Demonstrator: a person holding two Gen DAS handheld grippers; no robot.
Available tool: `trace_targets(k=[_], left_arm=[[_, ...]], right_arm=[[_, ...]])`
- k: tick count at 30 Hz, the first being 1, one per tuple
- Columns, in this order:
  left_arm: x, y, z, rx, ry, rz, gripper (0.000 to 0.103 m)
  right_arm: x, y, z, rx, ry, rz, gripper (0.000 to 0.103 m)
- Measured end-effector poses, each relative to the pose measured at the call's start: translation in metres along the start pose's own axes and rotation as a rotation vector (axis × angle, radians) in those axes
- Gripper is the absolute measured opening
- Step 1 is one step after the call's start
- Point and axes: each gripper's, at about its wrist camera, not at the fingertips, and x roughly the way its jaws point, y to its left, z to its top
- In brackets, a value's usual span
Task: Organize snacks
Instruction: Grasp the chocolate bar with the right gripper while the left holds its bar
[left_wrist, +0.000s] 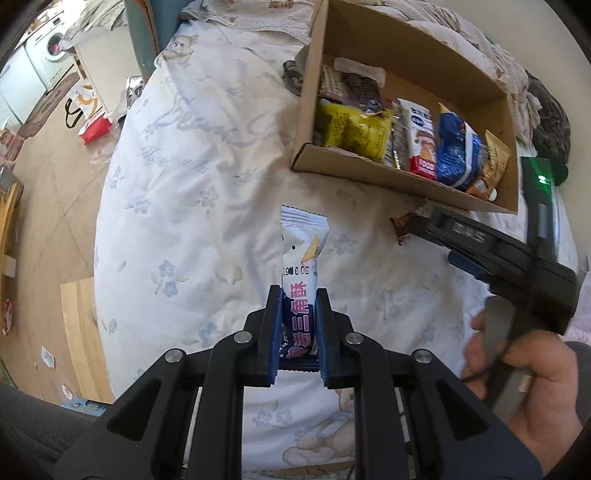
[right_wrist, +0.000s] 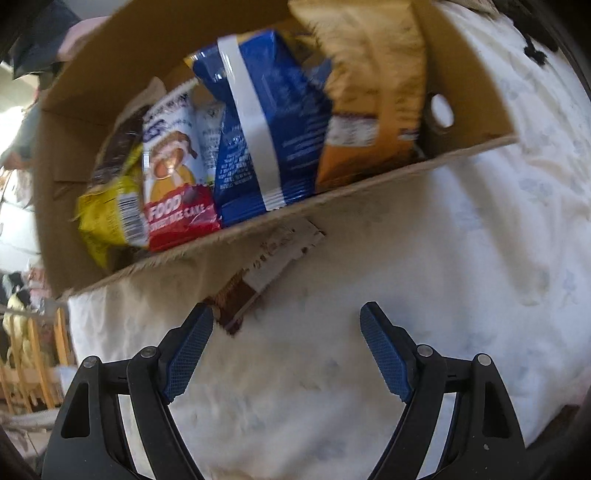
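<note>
My left gripper (left_wrist: 297, 295) is shut on a white snack packet (left_wrist: 303, 251) with pink lettering and holds it upright above the bed. A cardboard box (left_wrist: 347, 168) lies on the bed at the upper right, with several snack packs standing in it: yellow (left_wrist: 351, 129), red and white (left_wrist: 421, 144), blue (left_wrist: 456, 147) and tan (left_wrist: 491, 166). My right gripper (right_wrist: 286, 314) is open just short of a brown and white snack bar (right_wrist: 258, 273) that lies on the sheet in front of the box (right_wrist: 332, 206). The right gripper also shows in the left wrist view (left_wrist: 424, 221), next to the bar (left_wrist: 402, 225).
The bed has a white floral sheet (left_wrist: 207, 177). Crumpled clothes and blankets (left_wrist: 535, 96) lie behind the box. Left of the bed is floor with a red and white bag (left_wrist: 88, 118), a wooden board (left_wrist: 79, 332) and a washing machine (left_wrist: 51, 48).
</note>
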Motion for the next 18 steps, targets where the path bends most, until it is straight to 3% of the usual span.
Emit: trace_targets(k=[3,7,11,13,15,18], left_arm=[[0.007,0.001,0.002,-0.012,0.013,0.002,0.014],[0.014,0.004,0.003,-0.025,0.028,0.009,0.014],[0.019,0.006,0.005,-0.048,0.043,0.004,0.014],[0.020,0.005,0.005,-0.050,0.043,0.004,0.014],[0.020,0.004,0.006,-0.048,0.035,0.010,0.014],[0.018,0.005,0.007,-0.059,0.026,0.010,0.014]], right_arm=[[0.015,0.012,0.005,0.029,-0.024,-0.051,0.086],[0.029,0.031,0.009,-0.061,-0.101,-0.170,0.086],[0.033,0.040,0.006,-0.140,-0.113,-0.214,0.082],[0.031,0.042,0.005,-0.153,-0.110,-0.225,0.067],[0.028,0.040,0.005,-0.163,-0.108,-0.221,0.042],[0.020,0.029,0.006,-0.144,-0.087,-0.186,0.029]])
